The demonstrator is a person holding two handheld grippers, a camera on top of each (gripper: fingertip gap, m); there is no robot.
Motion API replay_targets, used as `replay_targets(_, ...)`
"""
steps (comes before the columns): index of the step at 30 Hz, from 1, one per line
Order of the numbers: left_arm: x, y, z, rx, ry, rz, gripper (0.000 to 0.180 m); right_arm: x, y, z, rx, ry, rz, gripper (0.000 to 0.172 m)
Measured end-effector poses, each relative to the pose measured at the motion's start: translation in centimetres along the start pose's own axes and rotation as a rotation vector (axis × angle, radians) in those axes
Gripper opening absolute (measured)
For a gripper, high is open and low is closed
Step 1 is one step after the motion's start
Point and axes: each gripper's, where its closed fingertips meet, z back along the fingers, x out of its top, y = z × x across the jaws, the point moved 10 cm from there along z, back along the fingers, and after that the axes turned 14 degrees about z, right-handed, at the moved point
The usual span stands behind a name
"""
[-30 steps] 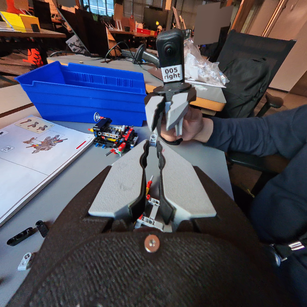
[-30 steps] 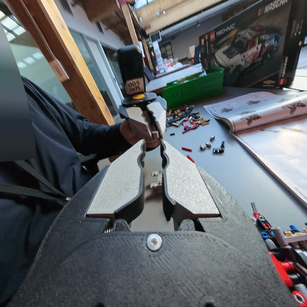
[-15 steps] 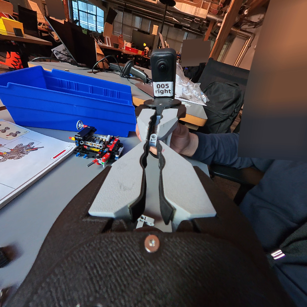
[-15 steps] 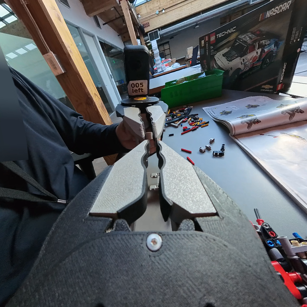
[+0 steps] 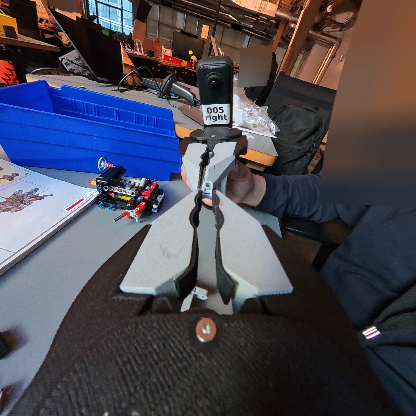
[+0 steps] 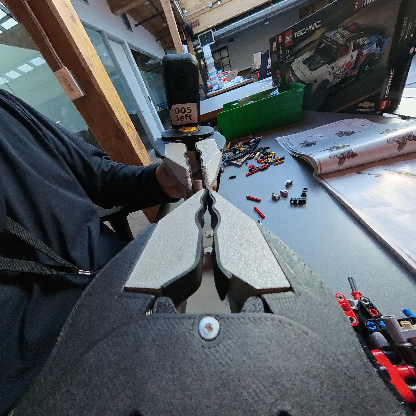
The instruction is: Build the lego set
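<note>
My left gripper is shut on a small light grey connector piece and holds it in the air above the table edge. The piece sticks out just past the fingertips. My right gripper faces it tip to tip and is shut, its pads meeting with nothing showing between them. In the right wrist view the left gripper shows the same piece clamped between its fingers. In the left wrist view the right gripper has its closed tips right at the piece. A hand holds each gripper.
A partly built black and red model stands before a blue bin, beside an open instruction booklet. The right wrist view shows loose pieces, red pins, small grey and black pieces, a green bin and a printed box. Left and right tips are no more than a few centimetres apart.
My right gripper's jaws closed from partly open to fully shut. Both grippers came closer, tip to tip. My left gripper kept the grey piece.
</note>
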Motion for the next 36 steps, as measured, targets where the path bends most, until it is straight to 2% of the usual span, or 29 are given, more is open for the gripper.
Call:
replay_targets(12, -0.4, -0.9, -0.1, 0.201, 0.023, -0.237, 0.006, -0.5, -0.7, -0.4, -0.005, 0.003, -0.092, 0.000)
replay_targets(15, -0.4, -1.6, -0.1, 0.313, 0.018, -0.418, 0.006, -0.8, -1.0, -0.4, 0.049, -0.024, -0.184, 0.000)
replay_targets(19, -0.6, -2.6, -0.7, 0.415, 0.070, -0.629, 0.006, -0.6, -1.3, 0.0, 0.118, -0.109, -0.253, 0.013)
replay_targets(29, -1.0, -2.2, -1.8, 0.483, 0.091, -0.654, 0.006, -0.8, -1.2, 0.0, 0.048, -0.024, -0.225, 0.006)
replay_targets(32, -1.4, -1.7, -2.5, 0.444, 0.224, -0.544, 0.012, -0.8, -0.7, 1.3, -0.118, 0.107, -0.158, 0.004)
replay_targets(33, -1.5, -1.4, -2.5, 0.429, 0.276, -0.498, 0.015, -0.7, -0.3, 2.0, -0.192, 0.205, -0.106, 0.004)
replay_targets(36, -1.9, -0.5, -1.3, 0.432, 0.365, -0.430, 0.020, -0.6, 1.0, 3.6, -0.390, 0.641, 0.081, 0.004)
